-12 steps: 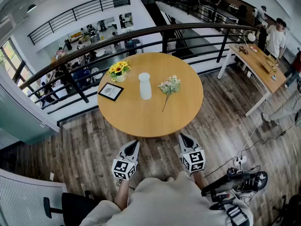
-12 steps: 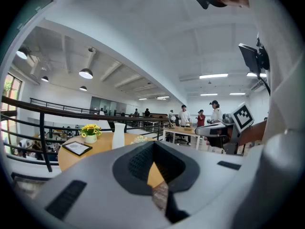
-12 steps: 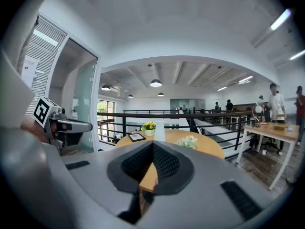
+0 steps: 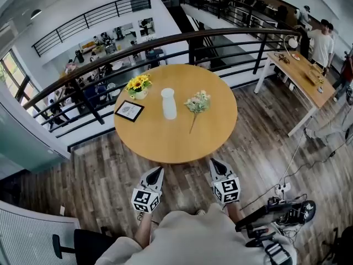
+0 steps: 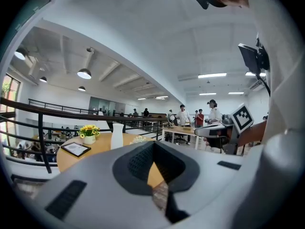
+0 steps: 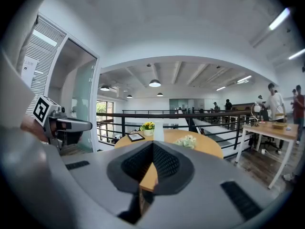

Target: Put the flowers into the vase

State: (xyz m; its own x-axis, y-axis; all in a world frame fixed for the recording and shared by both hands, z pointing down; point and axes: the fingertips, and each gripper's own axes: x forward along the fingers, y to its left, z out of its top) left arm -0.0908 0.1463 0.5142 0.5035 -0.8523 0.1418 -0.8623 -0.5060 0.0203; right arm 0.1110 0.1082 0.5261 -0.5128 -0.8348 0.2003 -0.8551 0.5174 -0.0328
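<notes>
Head view: no real change against half a second earlier. Found left gripper (image 4: 159, 170) and right gripper (image 4: 214, 162) short of the bench (image 4: 165, 139) near edge; judged task not begun. Found flowers (image 4: 198, 102) lying just right of the vase (image 4: 169, 104). Noted sunflower pot (image 4: 138, 85) and framed card (image 4: 129, 110) further left, off the route.

Left gripper view: jaws together, nothing held.

Right gripper view: jaws together, nothing held; no obstruction before the flowers (image 6: 186, 141).

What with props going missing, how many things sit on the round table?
4: yellow potted flowers far left, a framed picture beside them, the white vase mid-table, loose flowers lying right of it.
</notes>
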